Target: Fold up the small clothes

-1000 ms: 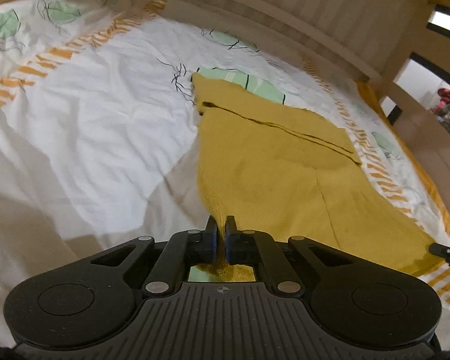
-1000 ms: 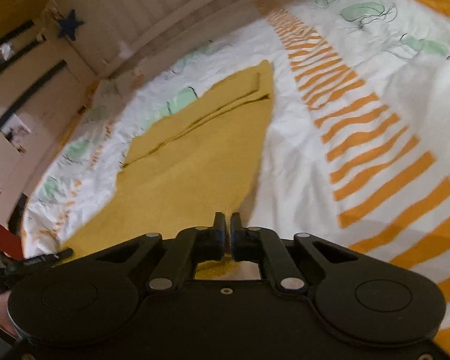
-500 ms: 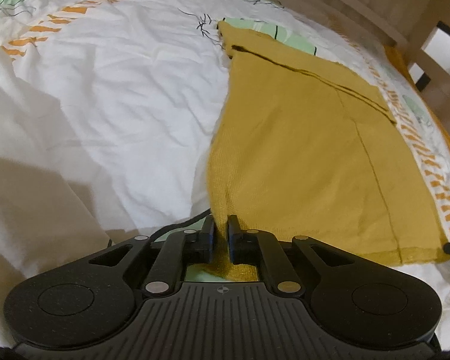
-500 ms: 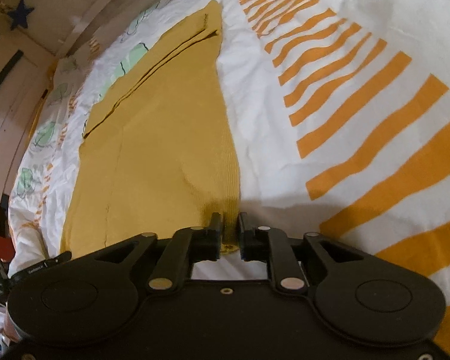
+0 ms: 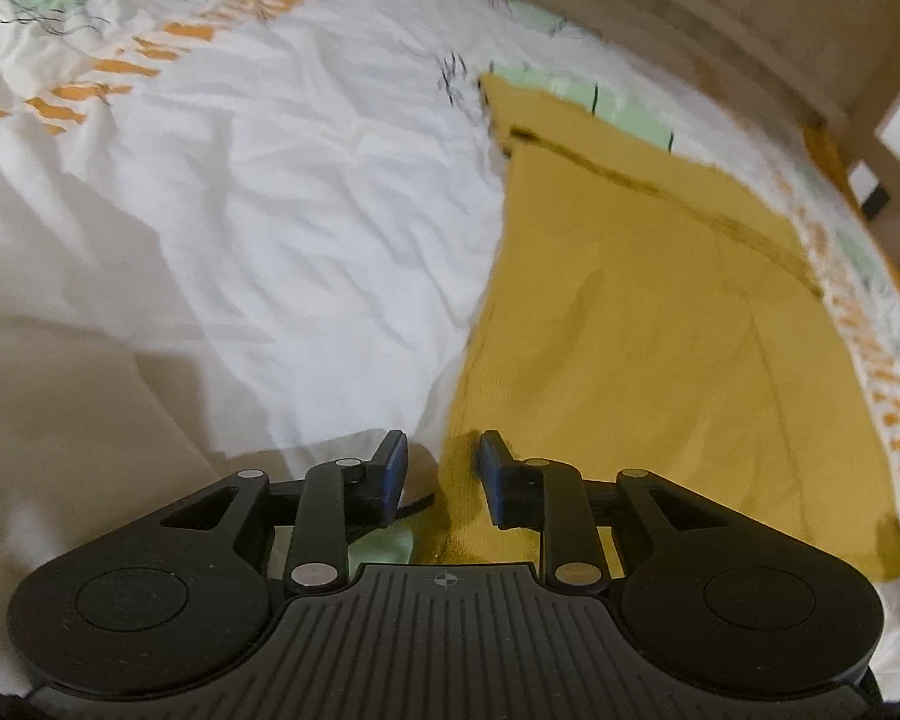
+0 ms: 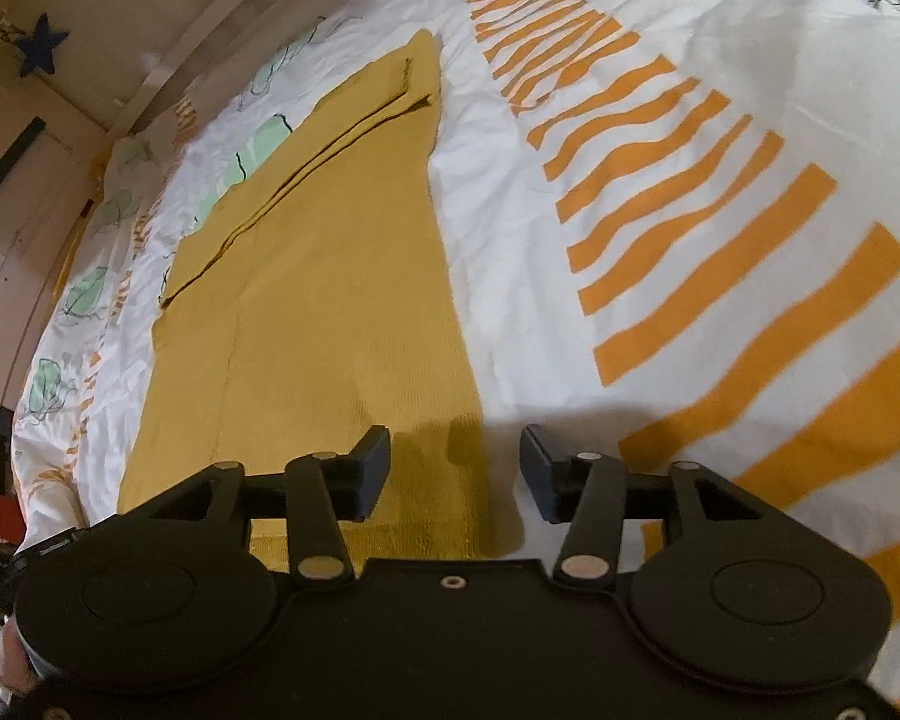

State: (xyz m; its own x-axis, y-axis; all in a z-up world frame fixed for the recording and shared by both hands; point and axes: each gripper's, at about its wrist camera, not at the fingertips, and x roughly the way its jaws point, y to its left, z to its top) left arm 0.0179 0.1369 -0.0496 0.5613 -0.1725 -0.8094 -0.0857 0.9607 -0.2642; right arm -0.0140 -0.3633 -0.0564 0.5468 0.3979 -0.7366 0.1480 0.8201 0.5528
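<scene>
A mustard-yellow knit garment (image 5: 660, 324) lies flat on the bed, with a fold line across its far end. In the right wrist view the garment (image 6: 330, 276) stretches away from me. My left gripper (image 5: 441, 468) is open, its jaws on either side of the garment's near left corner, which lies loose between them. My right gripper (image 6: 455, 468) is open wide over the garment's near right corner, which rests flat on the bed.
The bed cover (image 5: 240, 210) is white with green leaf prints and orange stripes (image 6: 720, 228). A pale headboard (image 5: 720, 6) runs along the far side. A wall with a blue star (image 6: 42, 51) and a doorway lie at the left of the right wrist view.
Both grippers were shut on the garment's near corners and have opened. The corners now lie on the bed, and the garment has been laid down flat.
</scene>
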